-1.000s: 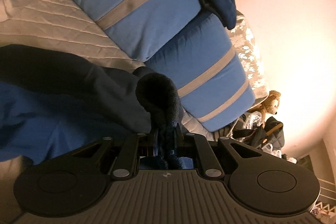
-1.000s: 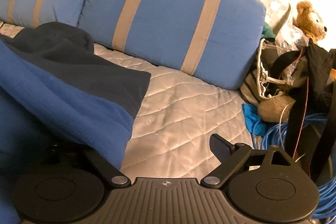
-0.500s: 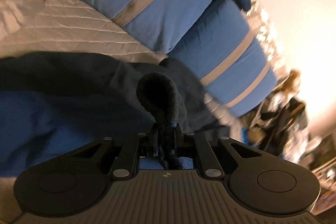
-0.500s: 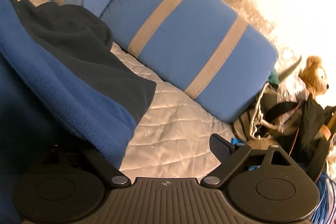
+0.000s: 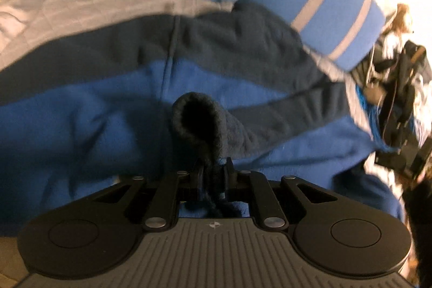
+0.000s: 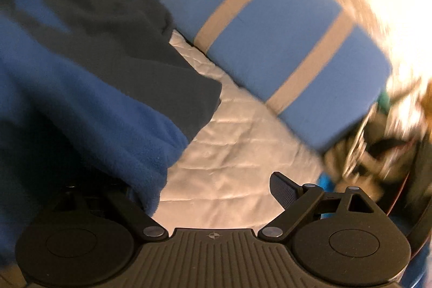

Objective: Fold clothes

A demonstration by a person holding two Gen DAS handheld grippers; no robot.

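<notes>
Left gripper (image 5: 213, 171) is clamped on the fleece (image 5: 108, 120). Right gripper (image 6: 205, 188) spread wide, fleece draped over its left finger, above the quilt (image 6: 237, 153).

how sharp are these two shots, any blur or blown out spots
Left wrist view: the left gripper and the cuff of the fleece it pinches are sharp; the pillows and right-hand clutter smear with motion, and the top-right corner is blown out. Right wrist view: the right gripper is crisp, while the pillows are streaked and the wall is overexposed.
</notes>
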